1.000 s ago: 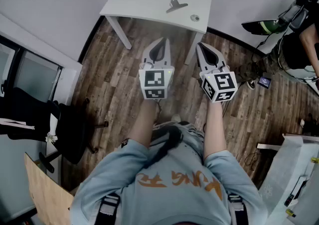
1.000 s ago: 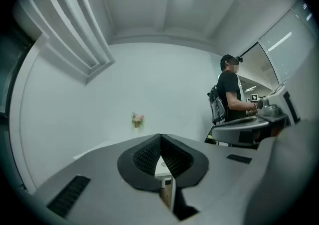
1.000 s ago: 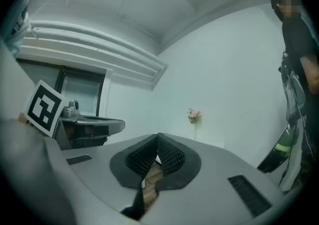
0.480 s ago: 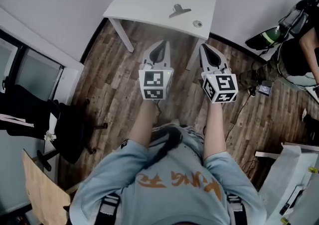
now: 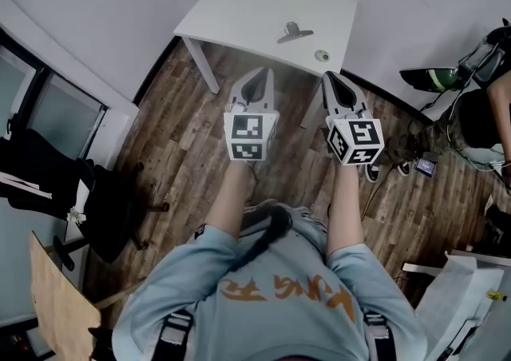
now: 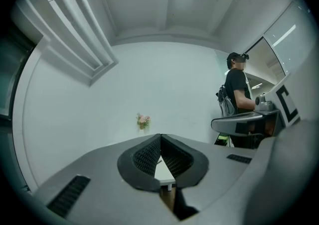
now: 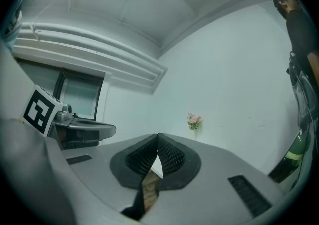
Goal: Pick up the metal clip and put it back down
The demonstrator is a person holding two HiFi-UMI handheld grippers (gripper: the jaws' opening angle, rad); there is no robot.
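Left claw (image 5: 259, 73) is closed tip to tip and holds nothing; right claw (image 5: 332, 77) is likewise fully closed and empty. Both are held side by side over the wood floor (image 5: 184, 136), short of the desk (image 5: 239, 4), and point toward it. The metal clip (image 5: 294, 32) lies untouched on the desk near its front edge, ahead of both claws and between their two lines, well apart from either. Its long axis runs roughly crosswise to the claws. Neither claw is clearly nearer. A small round item (image 5: 322, 56) sits just right of the clip.
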